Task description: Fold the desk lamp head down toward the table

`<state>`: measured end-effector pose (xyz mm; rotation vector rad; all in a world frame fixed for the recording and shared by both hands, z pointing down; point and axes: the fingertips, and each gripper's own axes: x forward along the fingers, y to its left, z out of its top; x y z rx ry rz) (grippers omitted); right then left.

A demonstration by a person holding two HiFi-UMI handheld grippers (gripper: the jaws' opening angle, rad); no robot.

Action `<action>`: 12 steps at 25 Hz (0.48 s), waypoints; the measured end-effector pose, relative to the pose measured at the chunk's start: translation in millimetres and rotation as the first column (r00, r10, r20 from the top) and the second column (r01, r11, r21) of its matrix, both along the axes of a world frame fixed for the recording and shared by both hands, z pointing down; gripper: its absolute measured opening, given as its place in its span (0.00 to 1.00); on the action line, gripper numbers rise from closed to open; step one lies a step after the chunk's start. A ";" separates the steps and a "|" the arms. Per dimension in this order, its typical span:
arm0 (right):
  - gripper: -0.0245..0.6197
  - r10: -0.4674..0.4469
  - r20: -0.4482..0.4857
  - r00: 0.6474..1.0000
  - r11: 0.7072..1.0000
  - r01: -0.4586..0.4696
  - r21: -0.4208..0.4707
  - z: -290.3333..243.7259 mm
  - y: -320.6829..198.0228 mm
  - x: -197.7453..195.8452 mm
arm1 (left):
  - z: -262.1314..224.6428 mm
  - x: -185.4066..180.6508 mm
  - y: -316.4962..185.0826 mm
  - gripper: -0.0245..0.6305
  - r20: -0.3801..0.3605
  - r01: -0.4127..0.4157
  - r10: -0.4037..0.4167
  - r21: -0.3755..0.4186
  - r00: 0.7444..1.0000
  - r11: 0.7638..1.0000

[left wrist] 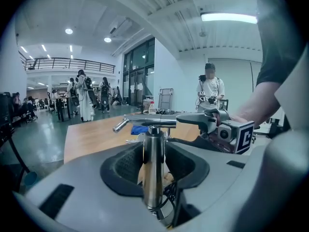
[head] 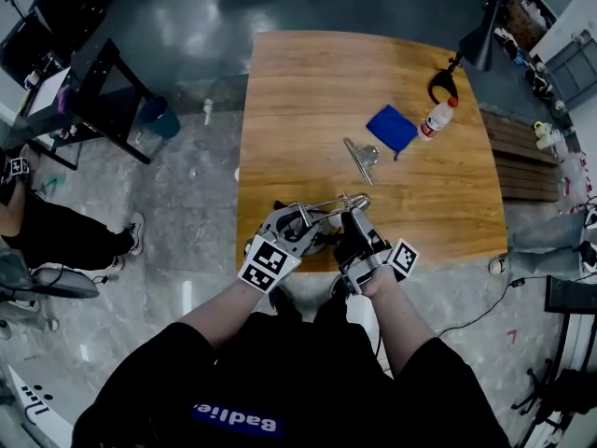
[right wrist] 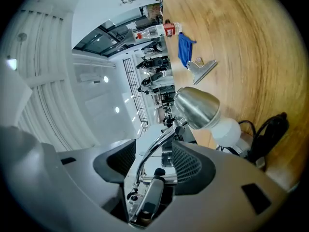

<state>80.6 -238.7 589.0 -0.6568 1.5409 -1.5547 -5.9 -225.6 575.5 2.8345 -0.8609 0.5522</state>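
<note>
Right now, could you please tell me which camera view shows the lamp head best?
The right gripper view: the lamp head with its white bulb is unobstructed. The head view shows only the chrome arm; the left gripper view only the post and arm.

A blue rectangular patch [head: 238, 420] on the person's black shirt [head: 280, 381] carries white letters, seen upside down. They look like "Badlie", though the reading is unsure. The cubes on the left hand-held gripper [head: 300, 220] and the right hand-held gripper [head: 354, 220] bear black-and-white square code markers [head: 268, 263], patterns without letters. The red label on the clear plastic bottle [head: 437, 119] on the wooden counter [head: 308, 91] is too small to read.
</note>
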 end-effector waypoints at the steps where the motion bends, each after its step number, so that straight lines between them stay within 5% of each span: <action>1: 0.37 0.003 -0.008 1.000 1.000 -0.003 0.000 -2.5 4.0 -1.5 | -1.8 -1.8 0.0 0.24 -0.006 0.002 -0.002 0.003 1.000 1.000; 8: 0.37 -0.005 -0.038 0.999 1.000 0.006 0.013 -22.1 66.7 13.9 | -2.7 -17.3 26.8 0.25 -0.034 0.121 -0.122 -0.019 0.992 0.992; 12: 0.37 -0.075 -0.091 0.993 0.992 0.084 0.099 -45.3 111.5 20.8 | -2.0 -23.2 65.2 0.25 -0.031 0.228 -0.229 -0.032 0.973 0.973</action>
